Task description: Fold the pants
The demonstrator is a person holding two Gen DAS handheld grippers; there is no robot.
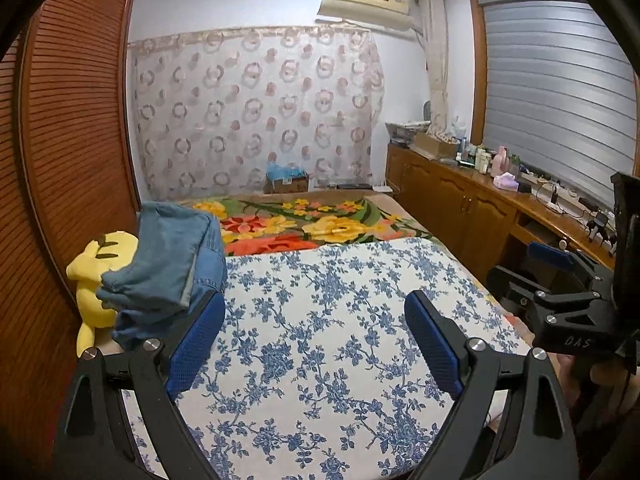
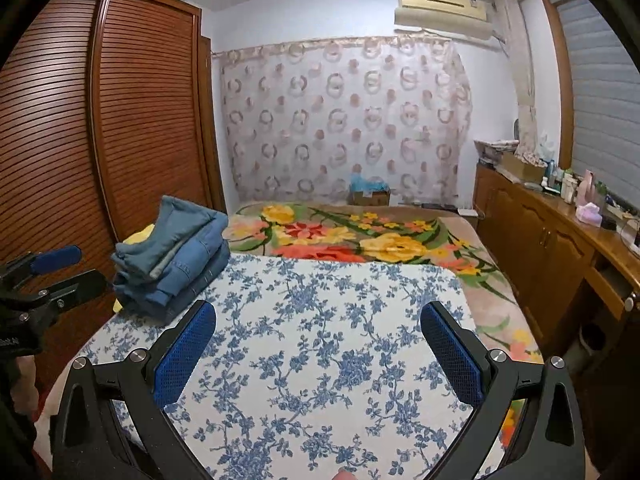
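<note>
At ten o'clock on the blue-and-white floral cloth board (image 2: pixel 320 320), folded blue denim pants (image 2: pixel 176 264) sit stacked; at least three layers are countable, partly covering one yellow plush toy (image 1: pixel 96 276). Both grippers, left gripper (image 1: pixel 316 336) and right gripper (image 2: pixel 318 344), stand wide and empty above the bare cloth. Judgement: folding appears complete; any next pair should be laid flat at centre and its corners pinched evenly.

Pants (image 2: pixel 176 256): folded blue denim, matt, at the bed's left edge. Bed cover (image 2: pixel 320 340): smooth printed cloth. Blanket (image 2: pixel 360 240): fuzzy pile. Hand-held gripper pads (image 2: pixel 186 354): textured blue rubber on matt black arms. Wardrobe (image 2: pixel 120 120): slatted, semi-gloss wood.
</note>
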